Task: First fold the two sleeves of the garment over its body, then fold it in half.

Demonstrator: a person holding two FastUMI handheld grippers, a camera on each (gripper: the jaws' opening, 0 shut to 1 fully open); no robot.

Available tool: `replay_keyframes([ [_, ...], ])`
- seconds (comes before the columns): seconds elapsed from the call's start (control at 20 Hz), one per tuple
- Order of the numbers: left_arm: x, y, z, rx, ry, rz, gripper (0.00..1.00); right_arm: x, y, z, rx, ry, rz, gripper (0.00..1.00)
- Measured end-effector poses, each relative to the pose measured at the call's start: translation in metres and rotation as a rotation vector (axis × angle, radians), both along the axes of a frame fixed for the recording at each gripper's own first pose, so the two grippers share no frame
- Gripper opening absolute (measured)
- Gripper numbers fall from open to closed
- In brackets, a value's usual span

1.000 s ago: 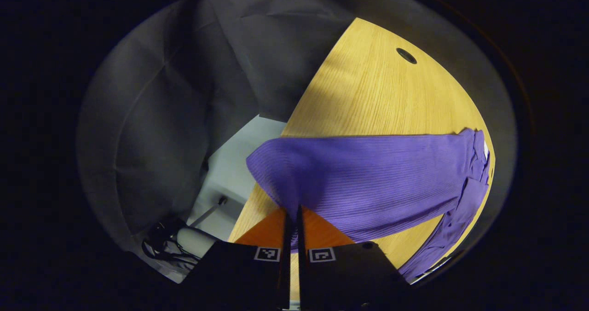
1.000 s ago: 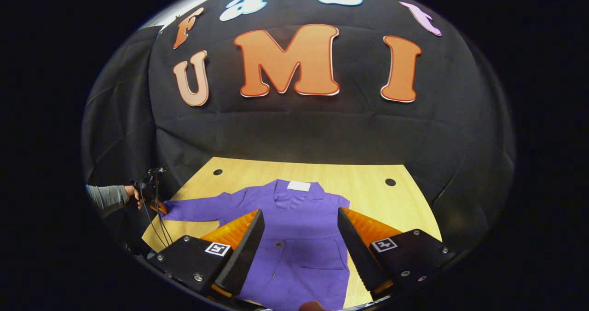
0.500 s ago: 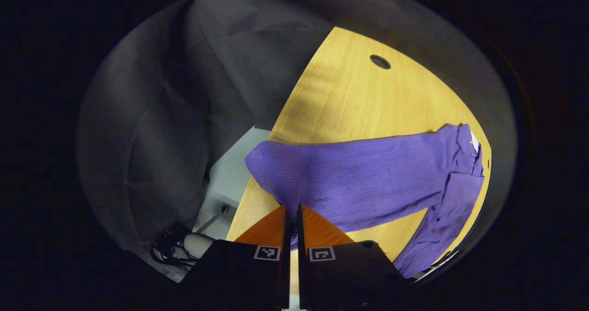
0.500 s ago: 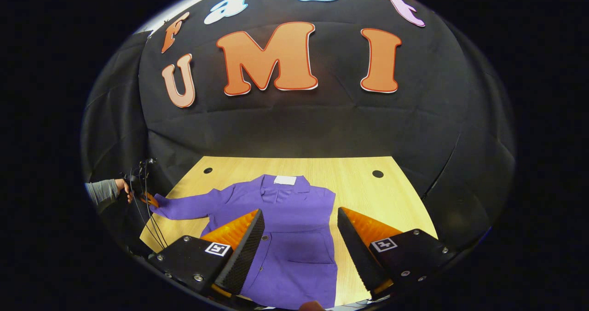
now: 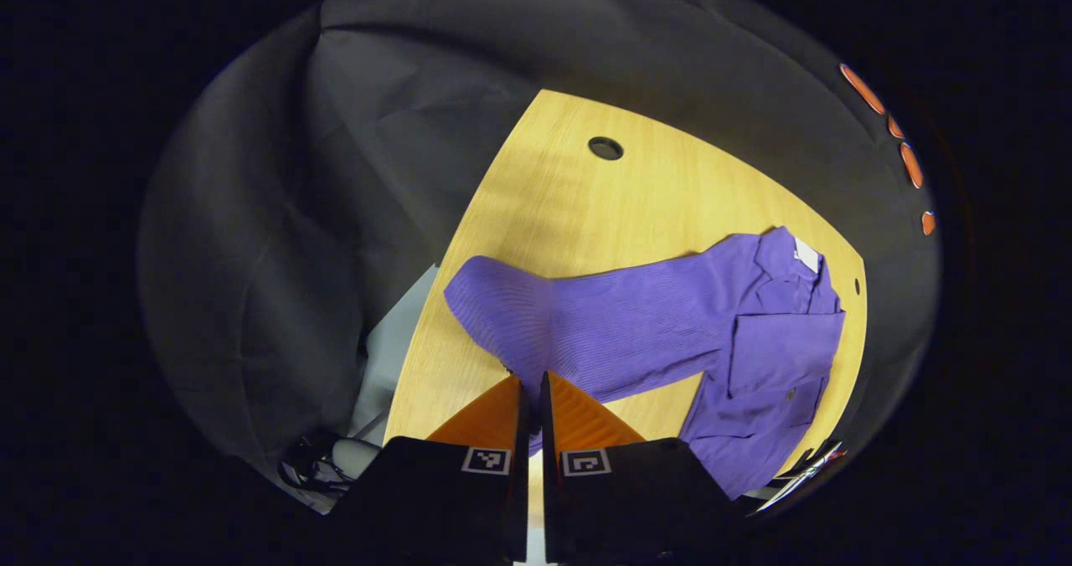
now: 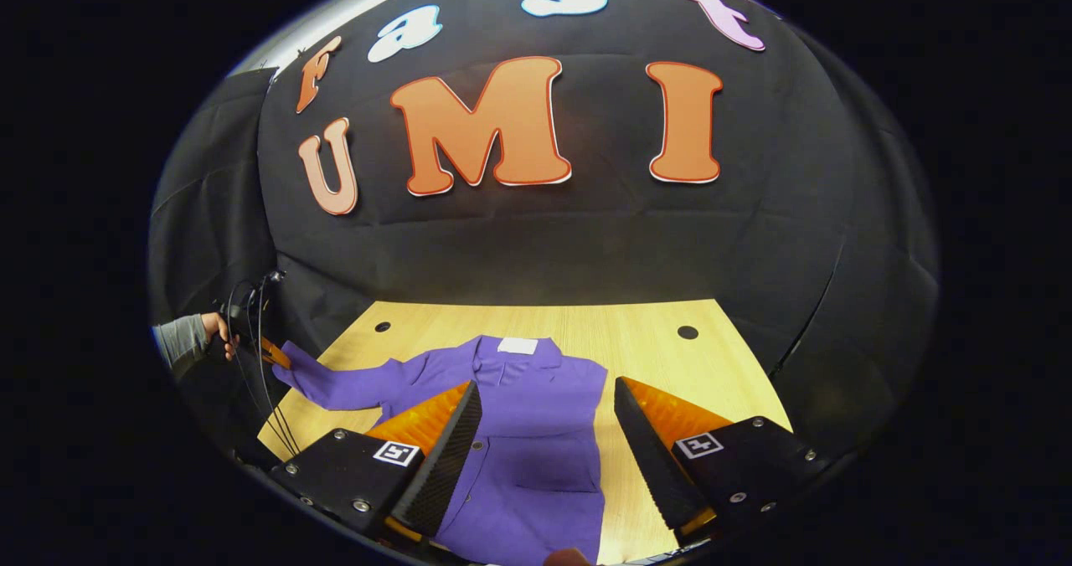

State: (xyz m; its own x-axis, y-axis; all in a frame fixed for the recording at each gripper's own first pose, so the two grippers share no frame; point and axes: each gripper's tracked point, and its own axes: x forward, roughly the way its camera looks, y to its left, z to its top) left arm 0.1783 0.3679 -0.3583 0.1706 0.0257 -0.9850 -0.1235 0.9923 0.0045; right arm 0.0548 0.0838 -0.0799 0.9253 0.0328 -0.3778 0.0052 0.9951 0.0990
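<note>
One purple ribbed-knit garment (image 6: 536, 432), collared, with a white neck label (image 6: 517, 346) too small to read, lies flat on a light wood-grain table (image 6: 653, 357). Left gripper (image 5: 529, 386) is clamped on the cuff of its outstretched sleeve (image 5: 586, 327); right gripper (image 6: 544, 432) hangs spread wide above the body.

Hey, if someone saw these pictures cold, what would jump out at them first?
The purple garment spread over the wooden table stands out most. Its sleeve stretches toward the table's edge, where the left gripper is shut on the cuff. The right gripper hovers open above the garment's body.
</note>
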Motion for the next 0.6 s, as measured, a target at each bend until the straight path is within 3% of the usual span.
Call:
replay_keyframes([
  [0.6,0.034,-0.180,0.053,-0.097,-0.100,-0.247,0.08,-0.021,-0.033,0.013,0.056,-0.103,-0.033,0.95],
])
